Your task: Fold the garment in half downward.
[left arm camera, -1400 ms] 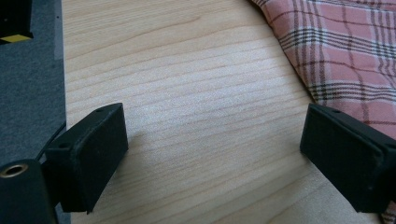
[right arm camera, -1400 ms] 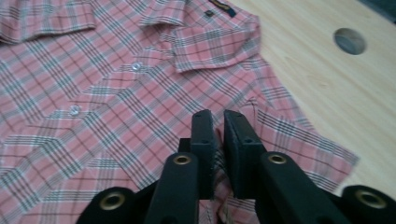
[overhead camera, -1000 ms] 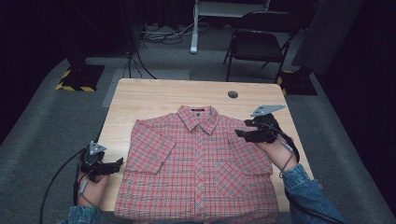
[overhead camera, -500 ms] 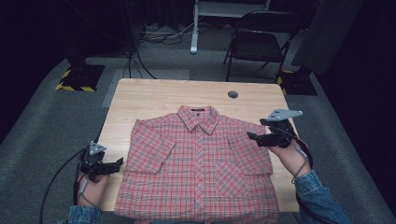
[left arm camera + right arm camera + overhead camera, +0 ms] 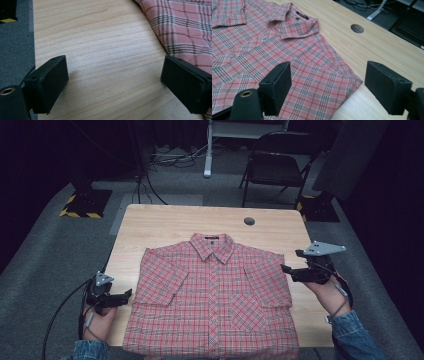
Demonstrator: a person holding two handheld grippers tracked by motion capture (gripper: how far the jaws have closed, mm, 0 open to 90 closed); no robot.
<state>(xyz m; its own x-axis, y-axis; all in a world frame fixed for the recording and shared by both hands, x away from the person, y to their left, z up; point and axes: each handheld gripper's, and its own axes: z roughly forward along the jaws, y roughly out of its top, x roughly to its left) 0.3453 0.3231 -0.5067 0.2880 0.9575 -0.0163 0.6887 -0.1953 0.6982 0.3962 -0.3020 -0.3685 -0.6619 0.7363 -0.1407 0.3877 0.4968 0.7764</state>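
Note:
A red plaid short-sleeved shirt (image 5: 215,295) lies flat and buttoned on the wooden table (image 5: 165,227), collar toward the far side. My left gripper (image 5: 126,296) rests at the table's left edge, pointing at the shirt's left sleeve. It is open over bare wood (image 5: 115,75), with the shirt (image 5: 185,22) just off its right jaw. My right gripper (image 5: 290,262) hovers beside the right sleeve. Its jaws have just been opening and stand wide (image 5: 329,82), gripping nothing. The sleeve hem of the shirt (image 5: 262,50) lies below the gap.
A round cable hole (image 5: 249,221) sits in the table's far right part. Behind the table stand a black folding chair (image 5: 272,167) and a yellow-and-black striped base (image 5: 82,205) on the grey carpet. Bare wood runs along the far side.
My right gripper has moved from the shirt's right shoulder outward to the right and a little nearer, ending beside the sleeve. The left gripper and the shirt have kept still.

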